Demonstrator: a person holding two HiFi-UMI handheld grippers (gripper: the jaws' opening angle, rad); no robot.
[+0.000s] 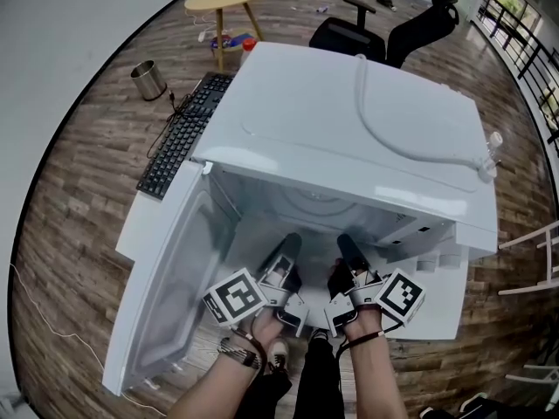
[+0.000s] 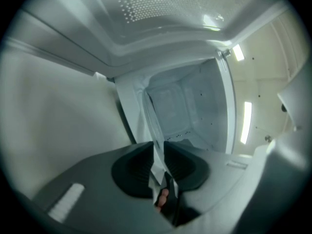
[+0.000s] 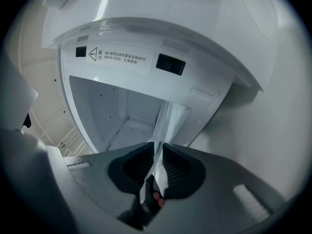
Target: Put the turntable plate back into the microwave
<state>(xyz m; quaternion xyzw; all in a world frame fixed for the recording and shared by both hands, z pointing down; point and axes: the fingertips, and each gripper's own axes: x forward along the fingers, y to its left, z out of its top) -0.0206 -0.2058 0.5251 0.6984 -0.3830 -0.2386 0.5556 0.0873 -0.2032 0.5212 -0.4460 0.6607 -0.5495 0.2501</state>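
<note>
Wood-floored room, microwave [image 1: 349, 120] standing open. Turntable plate [image 1: 307, 201]: glass, reaching into the cavity. I am clamping left gripper [image 1: 291, 244] and right gripper [image 1: 345, 244] fingers on its near rim; probably heavy, stiff, slippery, breakable.

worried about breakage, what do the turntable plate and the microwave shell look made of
turntable plate: likely clear glass, glossy; you can see through it. microwave shell: looks like white painted metal, smooth with a soft sheen, though plastic can't be ruled out.
</note>
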